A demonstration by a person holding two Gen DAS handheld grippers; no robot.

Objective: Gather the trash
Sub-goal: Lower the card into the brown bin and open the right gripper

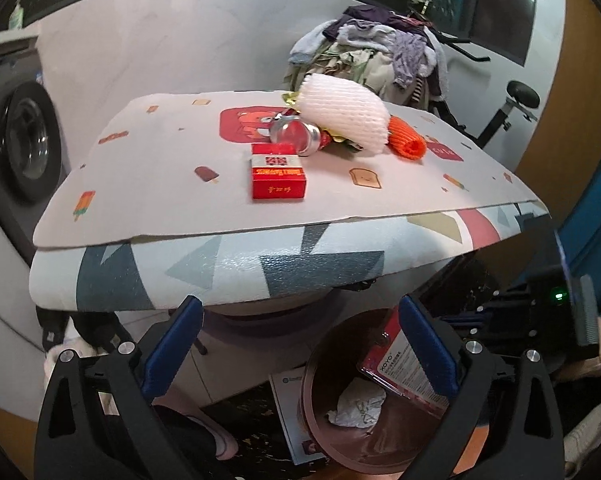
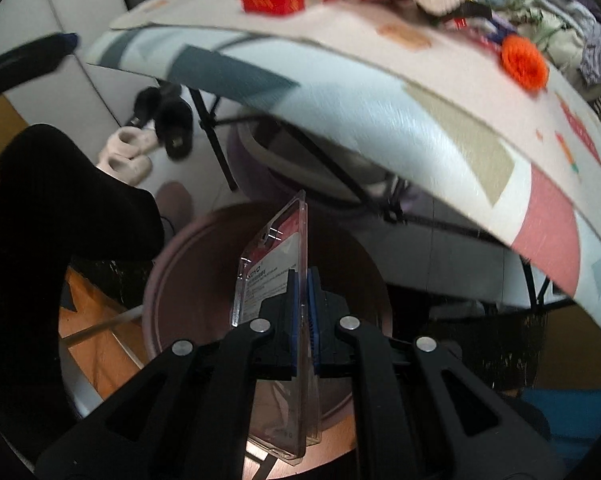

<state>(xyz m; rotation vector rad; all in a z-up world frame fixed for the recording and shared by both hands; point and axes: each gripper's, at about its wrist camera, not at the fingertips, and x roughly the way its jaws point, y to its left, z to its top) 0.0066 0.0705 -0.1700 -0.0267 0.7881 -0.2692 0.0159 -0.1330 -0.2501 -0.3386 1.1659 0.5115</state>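
My right gripper (image 2: 303,280) is shut on a clear plastic blister pack (image 2: 272,268) with a red-and-white card, held over the brown trash bin (image 2: 180,264). The left wrist view shows that pack (image 1: 404,376) inside the bin's mouth (image 1: 316,408) above a crumpled white paper (image 1: 356,406). My left gripper (image 1: 300,332) is open and empty, below the table's front edge. On the table (image 1: 160,184) lie a red box (image 1: 277,178), a clear bottle (image 1: 296,136), a white foam net (image 1: 340,112) and an orange foam net (image 1: 406,142).
A washing machine (image 1: 24,144) stands at the left. A heap of clothes (image 1: 376,52) rises behind the table. Slippers (image 2: 148,136) and table legs (image 2: 216,136) are on the floor under the table. A booklet (image 1: 288,404) lies beside the bin.
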